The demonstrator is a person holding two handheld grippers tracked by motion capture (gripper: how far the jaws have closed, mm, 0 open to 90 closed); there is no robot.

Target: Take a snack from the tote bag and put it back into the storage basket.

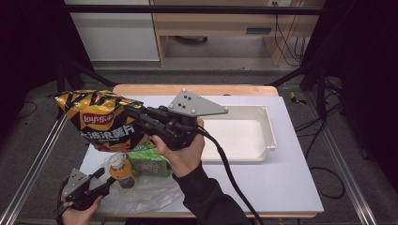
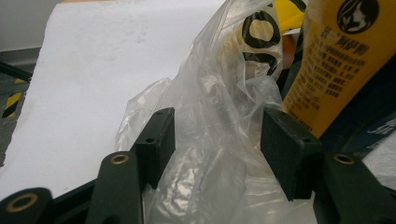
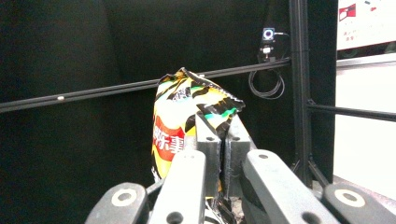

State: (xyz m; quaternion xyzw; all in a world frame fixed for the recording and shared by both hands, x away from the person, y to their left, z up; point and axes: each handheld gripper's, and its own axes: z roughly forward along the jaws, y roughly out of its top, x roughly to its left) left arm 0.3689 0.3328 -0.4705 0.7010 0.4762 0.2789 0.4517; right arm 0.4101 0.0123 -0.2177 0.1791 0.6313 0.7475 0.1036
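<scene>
A yellow and black Lay's chip bag (image 1: pixel 101 124) hangs in the air above the table's left side. My right gripper (image 1: pixel 131 112) is shut on its top right corner; in the right gripper view the jaws (image 3: pixel 223 130) pinch the crinkled bag edge (image 3: pixel 175 126). An orange drink bottle (image 1: pixel 121 169) and a green box (image 1: pixel 149 161) lie below on a clear plastic bag (image 1: pixel 141 194). My left gripper (image 1: pixel 105 180) sits at the bag's left edge. Its jaws (image 2: pixel 217 135) stand apart with loose plastic (image 2: pixel 210 93) bunched between them, and the bottle's yellow label (image 2: pixel 336 65) is just beyond.
A white tray (image 1: pixel 263 140) lies empty at the right of the white table mat (image 1: pixel 281 183). Black frame bars run along both sides, with cables on the floor at the right. A cable trails from the right gripper across the mat.
</scene>
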